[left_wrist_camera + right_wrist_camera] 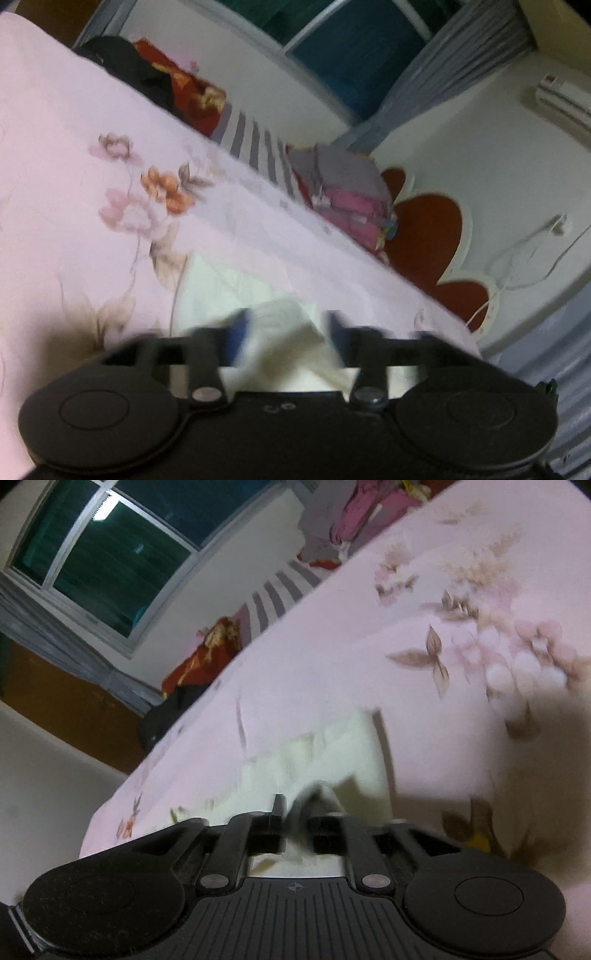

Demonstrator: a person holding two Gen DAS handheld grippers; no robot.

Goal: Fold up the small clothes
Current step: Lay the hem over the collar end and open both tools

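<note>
A small cream-white garment (236,284) lies on the pink floral bedsheet (74,166). In the left wrist view my left gripper (286,328) has its blue-tipped fingers (238,334) apart, with a fold of the white cloth between them; the frame is blurred. In the right wrist view the same garment (332,746) lies just ahead, and my right gripper (299,812) is shut on a pinched edge of it. The bedsheet (406,627) fills most of that view.
A pile of clothes lies along the bed's far edge: a grey-and-pink stack (347,192), a striped piece (255,147), red and black items (177,92). A red flower-shaped headboard (428,229), a wall and a window (110,561) lie beyond.
</note>
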